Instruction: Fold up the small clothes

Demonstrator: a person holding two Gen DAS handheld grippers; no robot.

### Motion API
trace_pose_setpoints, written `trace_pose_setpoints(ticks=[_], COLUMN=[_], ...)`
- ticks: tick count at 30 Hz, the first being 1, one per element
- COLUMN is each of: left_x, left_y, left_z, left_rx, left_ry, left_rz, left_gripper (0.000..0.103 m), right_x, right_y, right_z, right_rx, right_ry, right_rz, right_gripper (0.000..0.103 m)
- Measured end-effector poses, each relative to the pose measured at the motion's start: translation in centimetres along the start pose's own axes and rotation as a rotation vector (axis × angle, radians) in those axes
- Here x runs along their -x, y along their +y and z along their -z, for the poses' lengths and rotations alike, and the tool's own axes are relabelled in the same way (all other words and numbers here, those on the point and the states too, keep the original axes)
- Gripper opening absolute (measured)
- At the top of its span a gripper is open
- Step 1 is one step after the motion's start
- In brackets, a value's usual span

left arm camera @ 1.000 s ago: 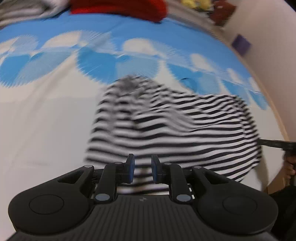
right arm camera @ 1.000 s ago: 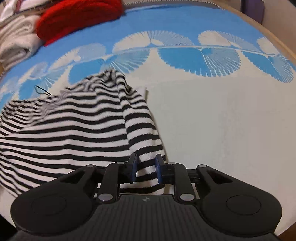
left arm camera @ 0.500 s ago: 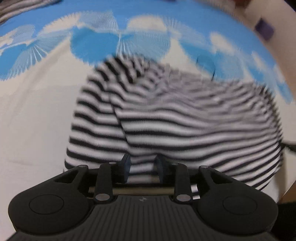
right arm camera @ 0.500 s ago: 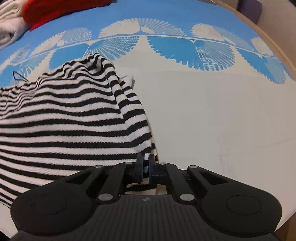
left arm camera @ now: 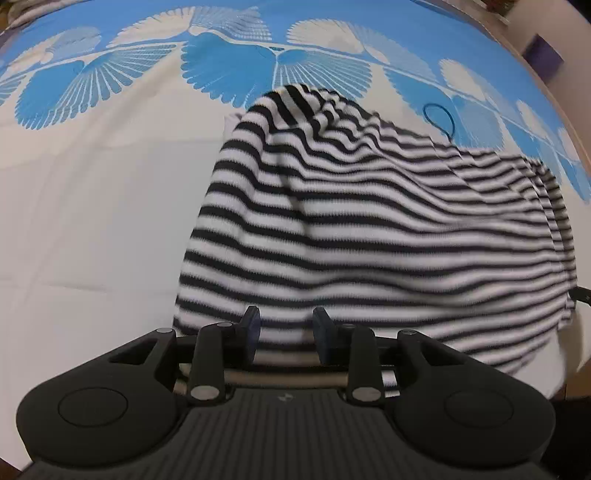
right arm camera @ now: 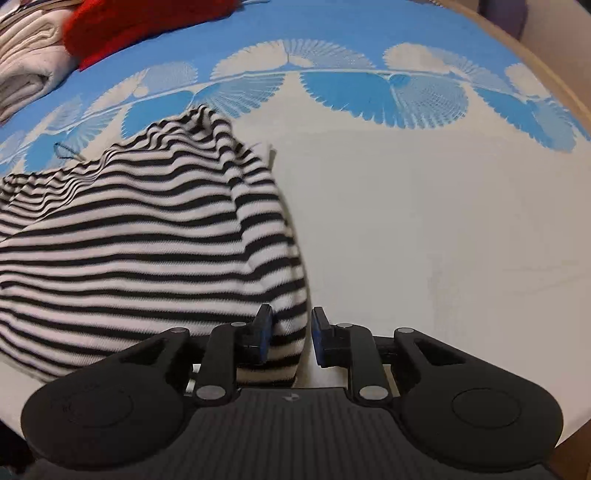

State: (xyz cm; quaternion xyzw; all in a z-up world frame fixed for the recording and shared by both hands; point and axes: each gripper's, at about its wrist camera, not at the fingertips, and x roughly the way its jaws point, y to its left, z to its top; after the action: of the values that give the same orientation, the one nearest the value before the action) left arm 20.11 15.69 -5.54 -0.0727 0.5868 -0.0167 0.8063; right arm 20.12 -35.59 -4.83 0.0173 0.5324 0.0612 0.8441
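A black-and-white striped garment (left arm camera: 369, 229) lies rumpled on a white and blue patterned cloth (left arm camera: 92, 192). My left gripper (left arm camera: 286, 332) is open, its jaws straddling the garment's near hem. In the right wrist view the same garment (right arm camera: 140, 251) fills the left half. My right gripper (right arm camera: 290, 332) is open, with the garment's near right corner lying between its jaws and not pinched. A thin dark loop of thread (left arm camera: 439, 118) lies by the garment's far edge.
A red knit item (right arm camera: 147, 22) and folded cream cloths (right arm camera: 26, 77) lie at the far left in the right wrist view. The table's wooden rim (right arm camera: 546, 74) curves along the right. A purple object (left arm camera: 543, 55) stands beyond the edge.
The right gripper was shut on the garment's corner half a second ago and has now opened. The left gripper's jaws have spread wider. The garment has settled lower on the cloth.
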Motion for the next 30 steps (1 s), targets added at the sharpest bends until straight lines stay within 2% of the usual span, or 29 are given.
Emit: trace_pose_setpoints(ticks=[3, 5, 7, 8, 10, 11, 12, 16, 18, 20, 23, 30], left_x=[-0.8, -0.8, 0.9, 2.0, 4.1, 4.9, 5.3, 6.5, 6.8, 6.6, 6.6, 7.2], left_y=[1.2, 1.9, 2.5, 2.8, 3.5, 3.6, 3.8, 5.1, 5.8, 6.8, 7.8, 10.9], left_z=[1.0, 1.4, 1.5, 1.6, 1.9, 2.2, 2.0, 2.4, 2.4, 2.3, 2.6, 3.6], left_rx=[-0.014, -0.014, 0.008, 0.018, 0.047, 0.058, 0.064, 0.071, 0.068, 0.071, 0.08, 0.104], left_ry=[0.074, 0.083, -0.004, -0.054, -0.147, -0.178, -0.202, -0.235, -0.234, -0.235, -0.235, -0.25], left_rz=[-0.038, -0.051, -0.033, -0.029, -0.026, -0.039, -0.054, -0.071, -0.08, -0.076, -0.068, -0.073], left_gripper=[0.035, 0.035, 0.036, 0.04, 0.051, 0.052, 0.052, 0.052, 0.052, 0.052, 0.052, 0.052], right_x=[-1.0, -0.7, 0.7, 1.6, 3.7, 4.7, 5.4, 7.2, 7.2, 6.2, 4.5, 3.4], right_y=[0.5, 0.8, 0.9, 1.0, 1.7, 2.2, 2.6, 5.0, 6.8, 9.0, 12.2, 19.4], right_z=[1.2, 1.4, 1.3, 1.3, 1.4, 1.6, 1.7, 2.7, 3.6, 4.3, 5.1, 6.3], right_rx=[0.062, 0.088, 0.068, 0.059, 0.06, 0.061, 0.059, 0.045, 0.057, 0.09, 0.178, 0.318], right_ry=[0.077, 0.065, -0.001, -0.048, -0.163, -0.219, -0.26, -0.367, -0.378, -0.347, -0.288, -0.303], right_rz=[0.023, 0.048, 0.063, 0.075, 0.109, 0.123, 0.127, 0.1, 0.079, 0.077, 0.068, 0.066], right_gripper=[0.024, 0.027, 0.027, 0.027, 0.033, 0.039, 0.043, 0.045, 0.051, 0.057, 0.057, 0.053])
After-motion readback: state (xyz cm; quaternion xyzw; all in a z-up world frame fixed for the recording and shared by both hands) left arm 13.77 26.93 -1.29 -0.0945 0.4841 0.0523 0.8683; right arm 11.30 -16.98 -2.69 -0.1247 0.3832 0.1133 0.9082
